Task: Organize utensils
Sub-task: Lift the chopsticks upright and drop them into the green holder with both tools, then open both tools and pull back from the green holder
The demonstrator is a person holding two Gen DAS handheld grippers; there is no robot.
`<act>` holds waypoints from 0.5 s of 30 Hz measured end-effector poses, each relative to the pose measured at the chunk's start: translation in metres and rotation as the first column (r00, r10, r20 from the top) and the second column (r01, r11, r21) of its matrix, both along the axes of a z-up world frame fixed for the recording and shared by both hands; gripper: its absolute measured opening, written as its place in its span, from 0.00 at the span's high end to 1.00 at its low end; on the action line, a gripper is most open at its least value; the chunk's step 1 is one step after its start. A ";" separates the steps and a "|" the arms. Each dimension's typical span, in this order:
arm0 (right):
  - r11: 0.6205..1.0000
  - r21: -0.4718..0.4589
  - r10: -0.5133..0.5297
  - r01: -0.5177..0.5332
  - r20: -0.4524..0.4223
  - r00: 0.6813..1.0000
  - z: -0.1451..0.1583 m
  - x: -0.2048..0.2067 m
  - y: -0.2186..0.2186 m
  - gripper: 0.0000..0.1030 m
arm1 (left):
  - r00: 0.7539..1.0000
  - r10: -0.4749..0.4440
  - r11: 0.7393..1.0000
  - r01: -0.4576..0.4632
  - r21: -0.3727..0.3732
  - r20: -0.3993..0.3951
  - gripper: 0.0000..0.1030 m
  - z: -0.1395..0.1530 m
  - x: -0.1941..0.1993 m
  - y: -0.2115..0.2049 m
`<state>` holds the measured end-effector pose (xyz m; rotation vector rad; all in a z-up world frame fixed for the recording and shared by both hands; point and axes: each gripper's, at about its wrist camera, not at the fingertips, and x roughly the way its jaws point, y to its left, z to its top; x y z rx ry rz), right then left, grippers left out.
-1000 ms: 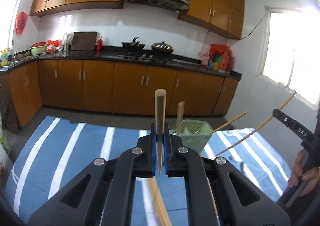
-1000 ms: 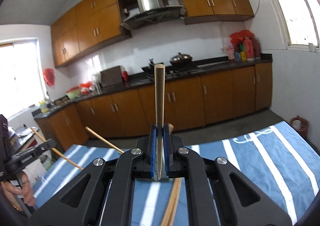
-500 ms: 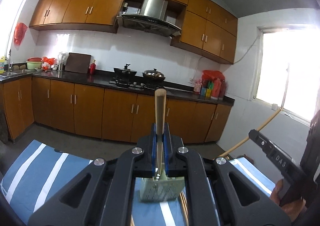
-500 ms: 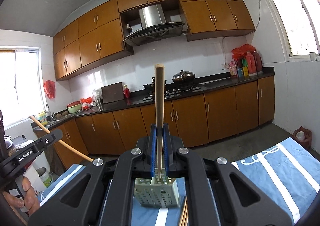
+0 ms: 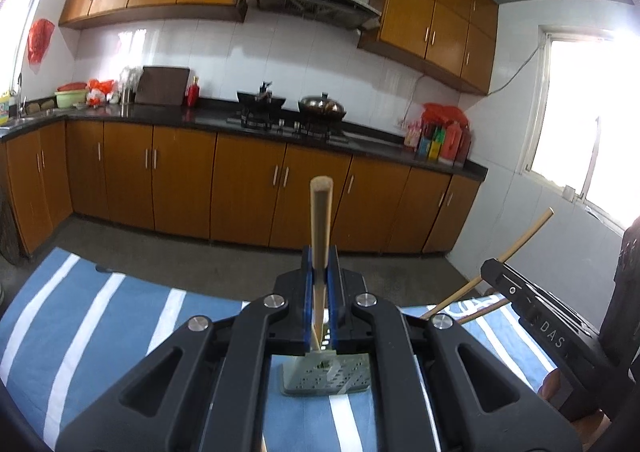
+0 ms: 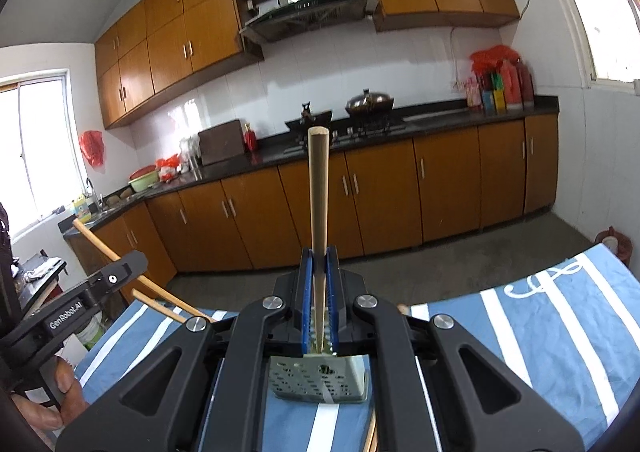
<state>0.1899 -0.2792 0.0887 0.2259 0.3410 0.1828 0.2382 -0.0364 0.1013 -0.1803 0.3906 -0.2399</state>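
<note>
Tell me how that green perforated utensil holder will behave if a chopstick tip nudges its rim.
The utensil holder looks like thin perforated plastic, so probably light. Standing free on the striped cloth, it may slide or tip.

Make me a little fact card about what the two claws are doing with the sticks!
left claw: shut on a wooden chopstick, tip up
right claw: shut on another wooden chopstick, tip up
green holder: perforated, on the cloth just beyond both claws
cloth: blue with white stripes
background: kitchen with wooden cabinets
</note>
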 end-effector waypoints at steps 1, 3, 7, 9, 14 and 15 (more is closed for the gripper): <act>1.000 0.001 0.002 -0.002 -0.008 1.000 -0.001 0.001 0.000 0.92 | 1.000 -0.002 1.000 0.002 0.000 -0.008 0.93 -0.002 0.001 0.001; 1.000 -0.001 0.004 -0.004 -0.016 1.000 -0.001 0.003 0.003 0.92 | 1.000 0.010 1.000 -0.010 0.005 -0.003 0.92 -0.005 0.000 0.002; 1.000 0.000 -0.005 0.005 -0.027 1.000 0.000 0.002 0.003 0.91 | 1.000 0.011 1.000 -0.011 -0.008 -0.006 0.90 -0.003 0.000 0.007; 1.000 0.001 -0.012 0.012 -0.021 1.000 0.003 -0.001 0.001 0.91 | 1.000 0.017 1.000 -0.017 -0.011 -0.001 0.89 -0.001 -0.002 0.008; 0.999 -0.002 -0.036 0.036 0.015 0.999 0.014 -0.020 -0.007 0.82 | 0.999 0.034 0.999 -0.034 -0.040 0.017 0.82 0.005 -0.018 0.021; 0.999 -0.001 -0.041 0.041 0.023 0.999 0.015 -0.023 -0.009 0.74 | 0.999 0.036 0.998 -0.035 -0.047 0.023 0.81 0.006 -0.023 0.026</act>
